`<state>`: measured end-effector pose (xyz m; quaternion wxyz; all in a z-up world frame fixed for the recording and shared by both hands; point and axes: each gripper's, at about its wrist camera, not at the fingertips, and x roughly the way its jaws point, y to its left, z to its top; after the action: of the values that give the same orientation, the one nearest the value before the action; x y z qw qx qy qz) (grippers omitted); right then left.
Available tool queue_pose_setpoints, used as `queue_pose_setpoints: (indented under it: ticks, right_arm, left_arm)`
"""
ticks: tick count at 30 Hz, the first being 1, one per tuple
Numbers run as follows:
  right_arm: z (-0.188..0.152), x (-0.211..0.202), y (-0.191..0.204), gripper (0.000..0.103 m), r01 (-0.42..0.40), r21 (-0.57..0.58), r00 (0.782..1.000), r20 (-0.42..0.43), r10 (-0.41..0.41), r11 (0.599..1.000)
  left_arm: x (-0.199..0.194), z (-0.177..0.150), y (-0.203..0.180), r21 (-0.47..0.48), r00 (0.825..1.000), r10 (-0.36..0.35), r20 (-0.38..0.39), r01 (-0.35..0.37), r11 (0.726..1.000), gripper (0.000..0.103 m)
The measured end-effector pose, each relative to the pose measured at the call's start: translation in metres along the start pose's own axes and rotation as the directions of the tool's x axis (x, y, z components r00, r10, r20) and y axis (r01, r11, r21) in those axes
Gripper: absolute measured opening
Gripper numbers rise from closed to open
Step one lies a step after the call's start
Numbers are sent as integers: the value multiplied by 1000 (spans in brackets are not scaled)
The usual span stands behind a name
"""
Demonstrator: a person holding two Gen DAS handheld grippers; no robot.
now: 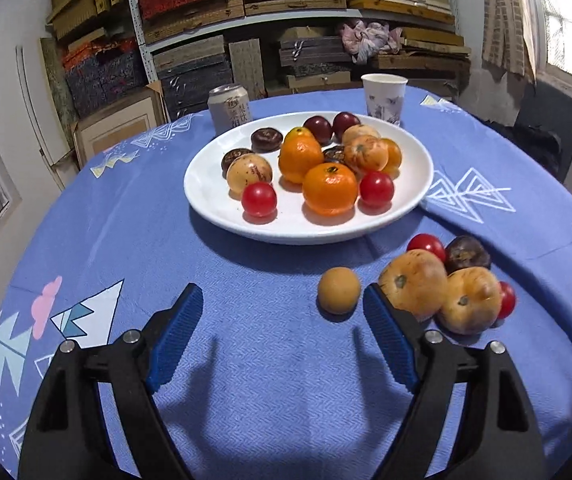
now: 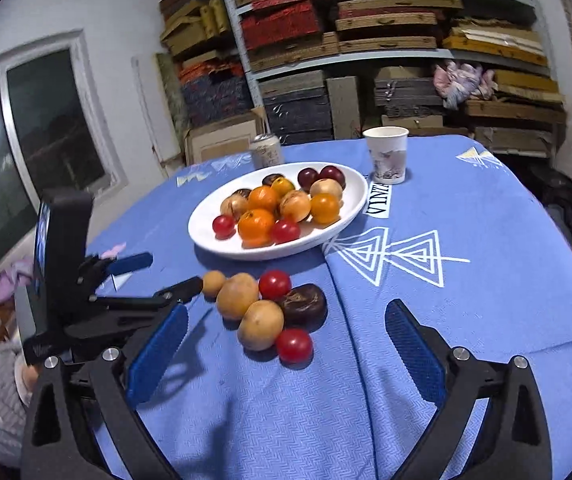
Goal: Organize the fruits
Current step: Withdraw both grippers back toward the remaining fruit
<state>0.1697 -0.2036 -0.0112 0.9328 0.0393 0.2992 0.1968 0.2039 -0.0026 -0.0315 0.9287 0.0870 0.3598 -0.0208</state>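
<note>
Both grippers, left gripper [image 1: 282,316] and right gripper [image 2: 286,332], hover with jaws apart and empty over a blue tablecloth [image 2: 465,300]. Loose fruits [image 2: 262,320] cluster near the white plate [image 2: 206,236], just beyond. They look small, round, light and likely to roll; cherry tomatoes [image 2: 293,345] seem soft, so grip gently across the middle.

Mounted one per gripper, angled down across the blue tablecloth [image 1: 270,360] from close range. Left view faced the white plate [image 1: 214,200] head-on; right view from further right. Shared: plate [image 2: 206,232], loose fruit, shelves.
</note>
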Motion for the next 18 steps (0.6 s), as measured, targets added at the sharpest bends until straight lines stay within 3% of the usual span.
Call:
queue_pose_setpoints:
  ticks: [4, 11, 14, 16, 18]
  right_arm:
    - [-8, 6, 10, 100, 33, -69, 999, -28, -35, 997]
    - [-13, 14, -6, 100, 47, 26, 993, -111, -44, 999]
    - [-16, 22, -9, 89, 53, 27, 988, -147, -49, 998]
    - [-18, 29, -9, 77, 49, 27, 983, -179, -43, 998]
    - [-19, 33, -10, 72, 47, 29, 979, -200, -40, 998]
  left_arm:
    - [8, 0, 16, -72, 998, -46, -30, 44, 996, 80]
    - [27, 3, 6, -23, 990, -97, -105, 95, 995, 80]
    - [39, 9, 5, -26, 985, -107, -135, 104, 994, 79]
    - [43, 13, 6, -42, 982, -127, -142, 122, 992, 73]
    - [45, 13, 6, -43, 980, -138, -144, 133, 990, 69]
